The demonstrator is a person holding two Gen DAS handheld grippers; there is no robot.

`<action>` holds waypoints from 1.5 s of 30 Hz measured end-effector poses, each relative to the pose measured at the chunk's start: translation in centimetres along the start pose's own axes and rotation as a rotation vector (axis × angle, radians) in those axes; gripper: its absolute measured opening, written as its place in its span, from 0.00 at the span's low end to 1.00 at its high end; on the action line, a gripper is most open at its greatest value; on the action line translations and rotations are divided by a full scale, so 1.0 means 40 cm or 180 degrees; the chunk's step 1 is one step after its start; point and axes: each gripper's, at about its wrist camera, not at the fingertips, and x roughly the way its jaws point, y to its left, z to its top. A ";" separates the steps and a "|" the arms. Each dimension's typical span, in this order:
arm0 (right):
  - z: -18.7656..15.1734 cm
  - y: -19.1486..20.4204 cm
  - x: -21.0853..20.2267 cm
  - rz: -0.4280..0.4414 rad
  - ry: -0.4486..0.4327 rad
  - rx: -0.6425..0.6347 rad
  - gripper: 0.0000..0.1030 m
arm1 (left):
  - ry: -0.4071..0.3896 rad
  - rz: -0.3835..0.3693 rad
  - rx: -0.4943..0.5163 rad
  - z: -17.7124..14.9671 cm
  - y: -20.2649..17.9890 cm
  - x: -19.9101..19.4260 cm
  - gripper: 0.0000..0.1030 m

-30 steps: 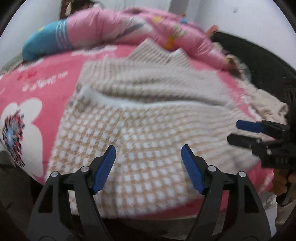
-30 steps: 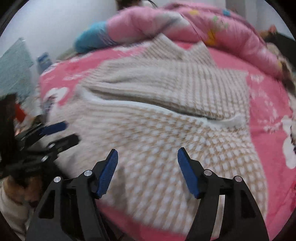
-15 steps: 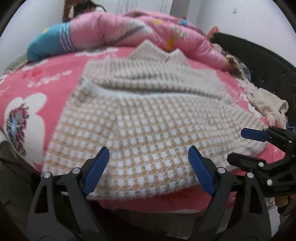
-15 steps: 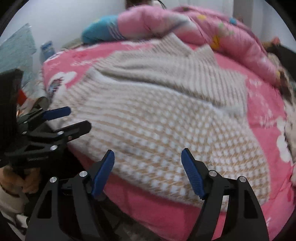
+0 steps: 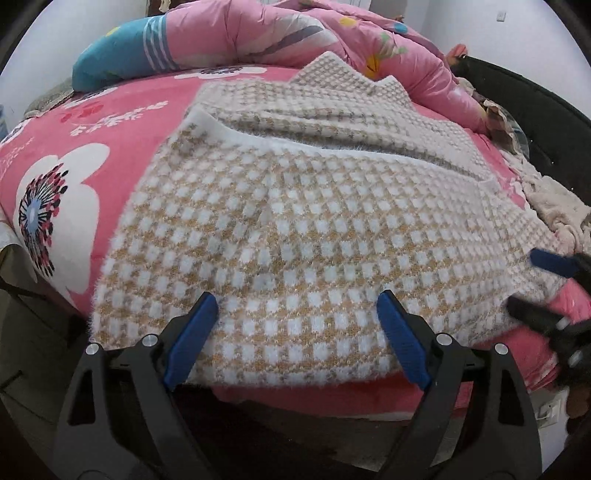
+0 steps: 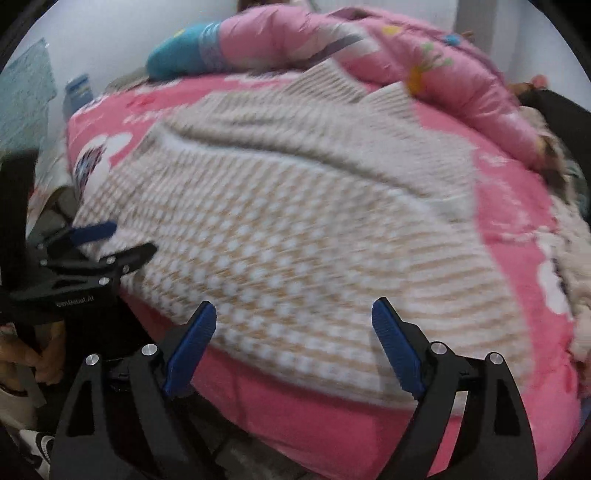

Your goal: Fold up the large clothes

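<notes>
The sweater [image 5: 295, 229] lies flat on the bed [image 5: 122, 122], hem at the near edge. Left gripper [image 5: 295, 332] fingers stand apart, empty; right gripper [image 6: 291, 332] fingers are opening, empty. Take both hem corners evenly before folding.

A: What's lying there?

B: A big knitted sweater [image 5: 295, 229], fluffy, in a small check of white squares on tan. It lies spread flat on the bed [image 5: 122, 122], on a pink blanket with white flowers.

A: Which way round?

B: The lower part lies nearest, its near edge along the front edge of the bed. A white-edged flap crosses the middle, laid over the greyer checked part behind it.

A: And the far end?

B: It ends in two points touching the pink quilt [image 5: 280, 33]. The right wrist view shows the sweater [image 6: 295, 236] blurred.
</notes>
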 end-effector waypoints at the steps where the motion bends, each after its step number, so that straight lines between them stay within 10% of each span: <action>1: -0.006 -0.022 -0.007 -0.0047 0.0000 0.0070 0.81 | -0.0001 0.0002 -0.0001 0.000 -0.001 0.001 0.83; 45: -0.062 -0.084 0.065 -0.0051 0.0206 0.0216 0.90 | 0.0045 0.0286 0.0006 0.062 -0.004 0.054 0.92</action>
